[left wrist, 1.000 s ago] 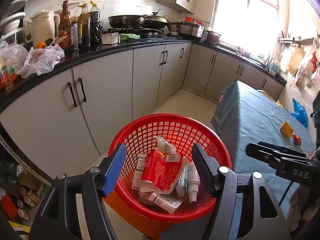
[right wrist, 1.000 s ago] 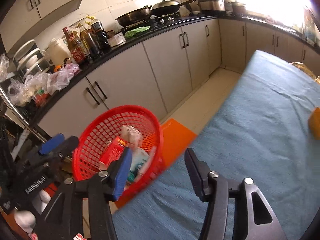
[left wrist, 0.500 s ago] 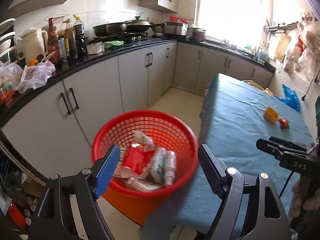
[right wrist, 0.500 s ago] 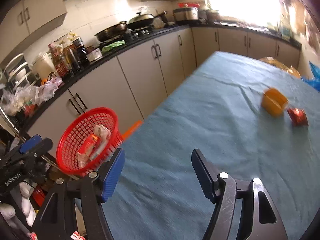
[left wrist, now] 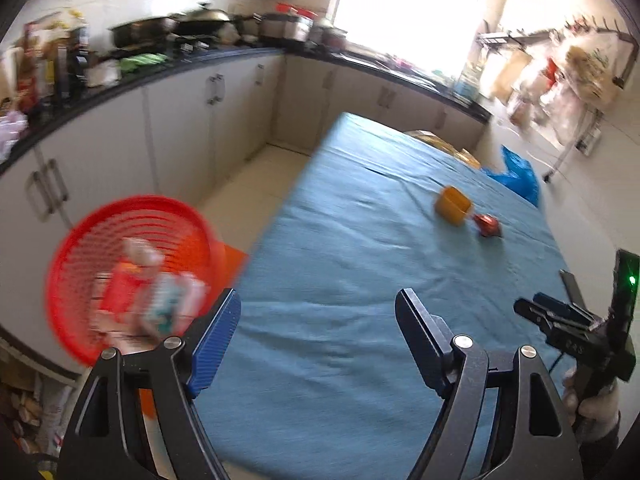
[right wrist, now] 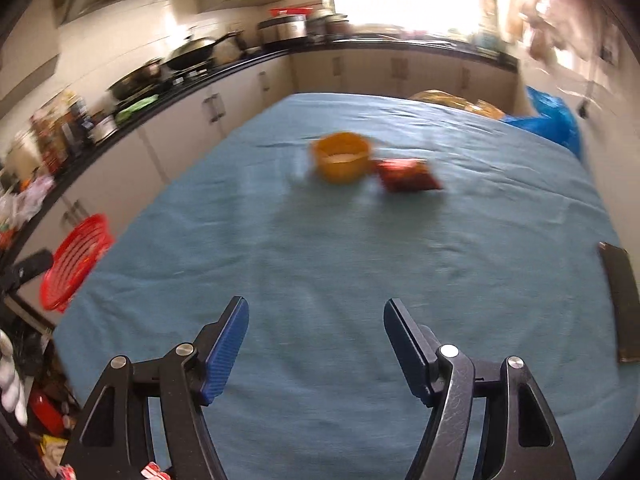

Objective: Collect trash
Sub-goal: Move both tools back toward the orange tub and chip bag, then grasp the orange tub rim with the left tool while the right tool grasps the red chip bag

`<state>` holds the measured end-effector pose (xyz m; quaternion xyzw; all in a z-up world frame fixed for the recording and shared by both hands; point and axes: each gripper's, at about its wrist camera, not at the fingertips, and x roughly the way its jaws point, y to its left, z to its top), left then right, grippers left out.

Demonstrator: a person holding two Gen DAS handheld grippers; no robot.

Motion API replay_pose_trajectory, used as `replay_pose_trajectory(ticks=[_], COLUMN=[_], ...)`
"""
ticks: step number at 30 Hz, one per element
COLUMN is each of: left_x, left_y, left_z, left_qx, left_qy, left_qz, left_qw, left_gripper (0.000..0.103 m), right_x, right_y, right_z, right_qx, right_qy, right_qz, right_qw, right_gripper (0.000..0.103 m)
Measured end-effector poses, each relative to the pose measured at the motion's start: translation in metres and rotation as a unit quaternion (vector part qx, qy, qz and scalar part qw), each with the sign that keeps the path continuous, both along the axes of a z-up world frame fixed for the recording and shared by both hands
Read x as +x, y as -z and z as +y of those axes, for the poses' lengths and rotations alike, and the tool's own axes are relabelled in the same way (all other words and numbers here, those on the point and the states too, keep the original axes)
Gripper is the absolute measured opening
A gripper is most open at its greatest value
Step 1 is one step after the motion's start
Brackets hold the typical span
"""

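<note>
Fingers of the left gripper [left wrist: 318, 336] stood wide apart and empty; those of the right gripper [right wrist: 316, 340] likewise, each lined with ribbed blue pads. Both hovered above the counter [right wrist: 320, 264], draped in a wrinkled blue-green cloth. Remaining trash lay at 12 o'clock of the right fingers, well apart from them: a round yellow tub [right wrist: 340, 156] touching or just beside a flat, crinkled red wrapper [right wrist: 408, 176]. Judged placement: both grippers were open and aimed for the next pickup. A red mesh plastic basket [left wrist: 132, 276], already holding cartons and tubes, sat off the counter's edge at 9 o'clock, blurred. A flat dark slab [right wrist: 624, 304] lay at 3 o'clock.
</note>
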<state>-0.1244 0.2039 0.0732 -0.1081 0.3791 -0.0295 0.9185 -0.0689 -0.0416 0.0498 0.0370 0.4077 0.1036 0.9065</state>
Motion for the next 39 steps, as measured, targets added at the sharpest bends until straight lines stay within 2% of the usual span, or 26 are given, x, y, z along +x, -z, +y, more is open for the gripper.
replay_pose_trajectory(ticks=[7, 11, 17, 24, 25, 28, 31, 33, 38, 39], left_x=[0.046, 0.066, 0.116, 0.193, 0.202, 0.232, 0.254, 0.268, 0.291, 0.293], left_y=[0.020, 0.023, 0.007, 0.011, 0.014, 0.024, 0.035, 0.040, 0.056, 0.059], left_z=[-0.076, -0.097, -0.105, -0.115, -0.117, -0.128, -0.143, -0.154, -0.184, -0.188], left_qx=[-0.018, -0.003, 0.030, 0.014, 0.010, -0.004, -0.006, -0.002, 0.004, 0.002], left_qy=[0.073, 0.080, 0.066, 0.085, 0.086, 0.093, 0.100, 0.108, 0.153, 0.158], left_qz=[0.044, 0.044, 0.028, 0.046, 0.049, 0.062, 0.075, 0.082, 0.113, 0.119], left_qw=[0.9962, 0.9958, 0.9970, 0.9953, 0.9951, 0.9938, 0.9922, 0.9907, 0.9817, 0.9801], left_gripper=[0.078, 0.079, 0.079, 0.078, 0.078, 0.078, 0.078, 0.073, 0.043, 0.040], right_x=[0.046, 0.088, 0.145, 0.170, 0.171, 0.171, 0.167, 0.163, 0.155, 0.155], right_y=[0.000, 0.001, 0.013, 0.031, 0.033, 0.035, 0.037, 0.036, 0.035, 0.036], right_z=[-0.062, -0.063, -0.054, -0.043, -0.043, -0.051, -0.057, -0.058, -0.067, -0.069], right_qx=[0.056, 0.047, 0.047, 0.058, 0.059, 0.071, 0.086, 0.084, 0.086, 0.091], right_qy=[0.058, 0.058, 0.054, 0.051, 0.051, 0.057, 0.058, 0.057, 0.057, 0.059], right_qz=[0.016, 0.011, 0.012, 0.014, 0.016, 0.017, 0.017, 0.014, 0.019, 0.021], right_qw=[0.997, 0.997, 0.997, 0.997, 0.997, 0.996, 0.994, 0.995, 0.994, 0.994], right_gripper=[0.078, 0.081, 0.082, 0.082, 0.080, 0.065, 0.062, 0.060, 0.060, 0.060])
